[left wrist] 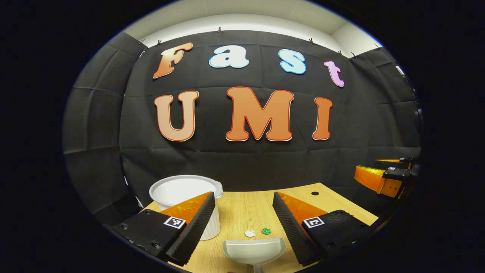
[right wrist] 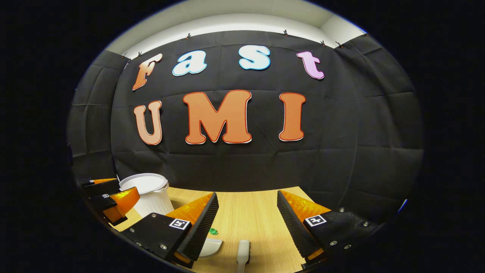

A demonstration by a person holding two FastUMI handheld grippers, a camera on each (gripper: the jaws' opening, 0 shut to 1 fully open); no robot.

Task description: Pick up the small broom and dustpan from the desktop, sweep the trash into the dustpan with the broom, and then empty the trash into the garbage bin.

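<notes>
Hovering over the wooden desktop (left wrist: 246, 206), the left gripper (left wrist: 244, 218) has its fingers spread and grasps nothing; the dustpan (left wrist: 254, 250) lies bottom centre between them, trash (left wrist: 258, 232) just above it, the garbage bin (left wrist: 187, 193) lower left; in the right gripper view the right gripper (right wrist: 246, 222) likewise gapes empty, the broom (right wrist: 243, 252) at bottom centre.

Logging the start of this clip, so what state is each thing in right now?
left gripper: open, holding nothing
right gripper: open, holding nothing
dustpan: lying on desk, no trash inside
broom: lying on desk
garbage bin: upright, uncovered
trash: two scraps, unswept
</notes>
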